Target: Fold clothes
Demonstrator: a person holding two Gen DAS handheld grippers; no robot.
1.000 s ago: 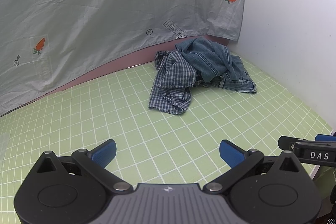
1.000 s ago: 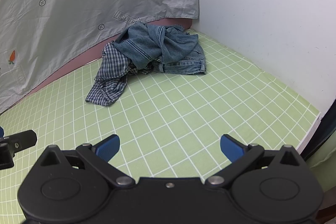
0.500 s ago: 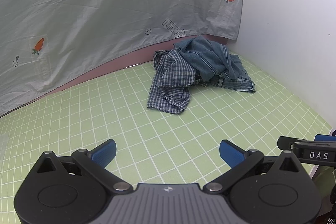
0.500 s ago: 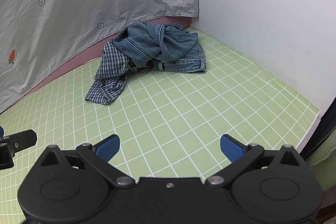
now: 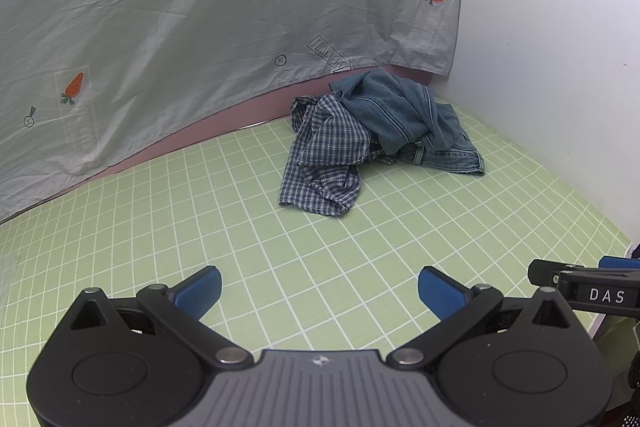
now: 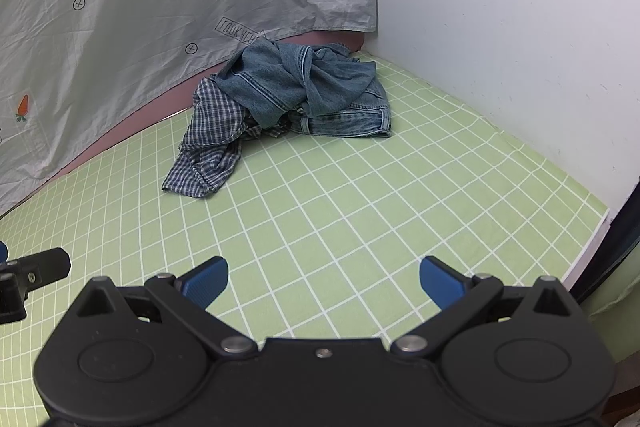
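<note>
A crumpled pile of clothes lies at the far corner of the green checked table: a blue-and-white plaid garment (image 5: 326,163) (image 6: 210,143) partly under a bunched denim garment (image 5: 404,115) (image 6: 308,87). My left gripper (image 5: 318,289) is open over bare table, well short of the pile, with nothing between its blue pads. My right gripper (image 6: 322,285) is likewise open and empty, near the front edge. The right gripper's finger (image 5: 580,281) pokes into the left wrist view at the right; the left gripper's finger (image 6: 34,267) shows at the left of the right wrist view.
A grey printed sheet (image 5: 200,7) hangs behind the table, over a pink strip (image 5: 200,135). A white wall (image 6: 500,27) borders the right side. The green checked tablecloth (image 6: 360,195) stretches between the grippers and the pile; the table's right edge (image 6: 592,231) drops off.
Both views have shifted only slightly; the pile sits a touch further up and left in the frames. Both grippers stay open and empty.
</note>
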